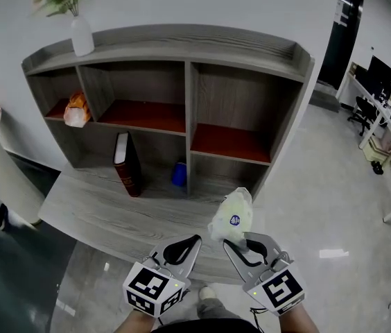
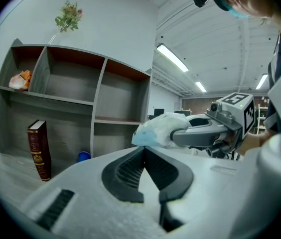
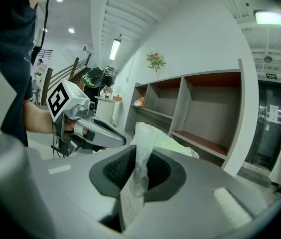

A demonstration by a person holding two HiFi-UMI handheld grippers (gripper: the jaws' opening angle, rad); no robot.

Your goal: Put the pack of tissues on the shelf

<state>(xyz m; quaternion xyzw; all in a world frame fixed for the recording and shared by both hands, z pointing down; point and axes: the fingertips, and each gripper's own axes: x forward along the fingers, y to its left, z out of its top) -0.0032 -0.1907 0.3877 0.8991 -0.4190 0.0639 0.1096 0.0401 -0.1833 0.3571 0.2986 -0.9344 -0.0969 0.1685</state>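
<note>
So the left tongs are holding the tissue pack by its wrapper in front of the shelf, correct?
Not quite: the right tongs hold the tissue pack by its wrapper in front of the shelf. The right gripper view shows the wrapper pinched between them.

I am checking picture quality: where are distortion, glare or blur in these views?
Head view: the shelf bows outward, evenly lit, sharp. Left gripper view: fisheye, dark corners; the ceiling lamp glares. Right gripper view: same fisheye; the pack of tissues blurs near the lens.
</note>
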